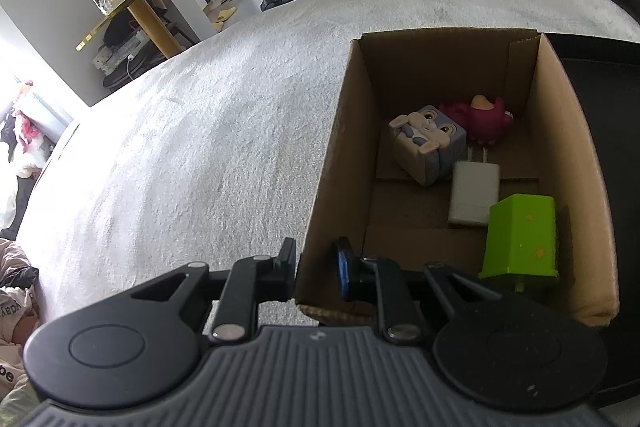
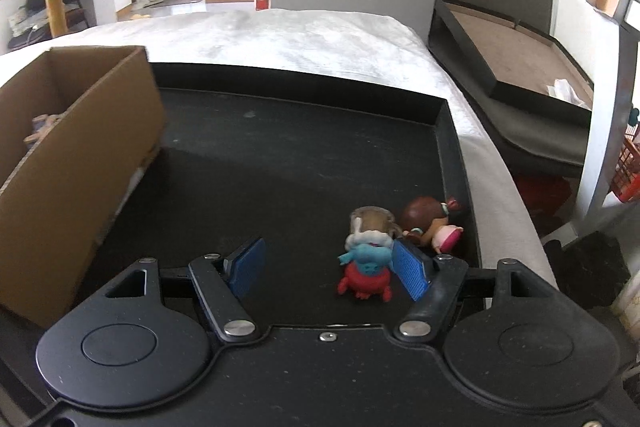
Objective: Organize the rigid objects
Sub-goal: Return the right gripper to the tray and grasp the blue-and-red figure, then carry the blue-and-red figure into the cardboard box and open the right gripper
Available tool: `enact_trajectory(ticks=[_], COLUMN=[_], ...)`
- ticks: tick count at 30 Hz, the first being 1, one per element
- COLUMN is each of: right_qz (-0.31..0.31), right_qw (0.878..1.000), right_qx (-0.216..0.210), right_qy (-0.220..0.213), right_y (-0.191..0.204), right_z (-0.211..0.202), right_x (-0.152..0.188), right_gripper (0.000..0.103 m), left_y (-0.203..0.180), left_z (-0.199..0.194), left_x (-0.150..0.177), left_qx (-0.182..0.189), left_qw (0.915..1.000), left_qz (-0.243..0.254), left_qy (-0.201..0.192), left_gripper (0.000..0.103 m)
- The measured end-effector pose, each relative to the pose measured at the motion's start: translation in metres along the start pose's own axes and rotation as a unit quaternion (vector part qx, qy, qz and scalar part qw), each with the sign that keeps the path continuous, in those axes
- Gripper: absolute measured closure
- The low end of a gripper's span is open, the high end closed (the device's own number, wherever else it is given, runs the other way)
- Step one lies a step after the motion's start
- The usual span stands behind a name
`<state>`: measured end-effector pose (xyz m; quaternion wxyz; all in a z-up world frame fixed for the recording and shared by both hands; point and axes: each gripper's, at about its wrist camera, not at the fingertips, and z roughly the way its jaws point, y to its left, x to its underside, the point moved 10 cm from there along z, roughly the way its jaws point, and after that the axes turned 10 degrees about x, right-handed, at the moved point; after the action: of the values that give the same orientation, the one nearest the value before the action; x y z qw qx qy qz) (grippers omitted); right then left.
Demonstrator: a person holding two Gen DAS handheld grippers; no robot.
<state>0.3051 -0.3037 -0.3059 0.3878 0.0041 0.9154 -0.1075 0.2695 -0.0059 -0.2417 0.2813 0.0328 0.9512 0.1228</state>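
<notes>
Inside the open brown cardboard box lie a grey square rabbit toy, a magenta plush-looking figure, a white charger block and a green plastic block, so sorting looks well along. Left gripper pinches the box's near wall. Beside the box, on the black tray, remain a red-and-blue toy figure and a brown-haired doll. Right gripper is spread wide around the figure, whose long axis runs away from the camera.
</notes>
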Motion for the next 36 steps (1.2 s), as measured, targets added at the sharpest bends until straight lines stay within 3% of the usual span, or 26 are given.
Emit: enact_trajectory(ticks=[10, 13, 14, 15, 20, 36], right_qz=[0.034, 0.042, 0.042, 0.04, 0.035, 0.014], right_qw=[0.998, 0.998, 0.999, 0.999, 0.999, 1.0], right_qx=[0.028, 0.022, 0.022, 0.021, 0.017, -0.005], right_qy=[0.032, 0.029, 0.028, 0.027, 0.028, -0.024], right_y=[-0.013, -0.014, -0.014, -0.014, -0.012, 0.006], right_z=[0.026, 0.027, 0.026, 0.025, 0.019, -0.031], right_x=[0.007, 0.008, 0.008, 0.007, 0.007, -0.027], right_gripper=[0.037, 0.046, 0.058, 0.065, 0.065, 0.065], left_y=[0.001, 0.001, 0.002, 0.002, 0.002, 0.006], left_z=[-0.001, -0.001, -0.001, -0.001, -0.001, -0.004], left_x=[0.001, 0.002, 0.002, 0.002, 0.002, 0.003], left_qx=[0.003, 0.005, 0.006, 0.008, 0.011, 0.025], left_qw=[1.0, 1.0, 1.0, 1.0, 0.9999, 0.9995], left_qz=[0.0, 0.003, 0.001, -0.001, 0.001, -0.016], left_qy=[-0.001, -0.003, -0.003, -0.003, -0.005, -0.008], left_gripper=[0.084, 0.084, 0.084, 0.084, 0.084, 0.085])
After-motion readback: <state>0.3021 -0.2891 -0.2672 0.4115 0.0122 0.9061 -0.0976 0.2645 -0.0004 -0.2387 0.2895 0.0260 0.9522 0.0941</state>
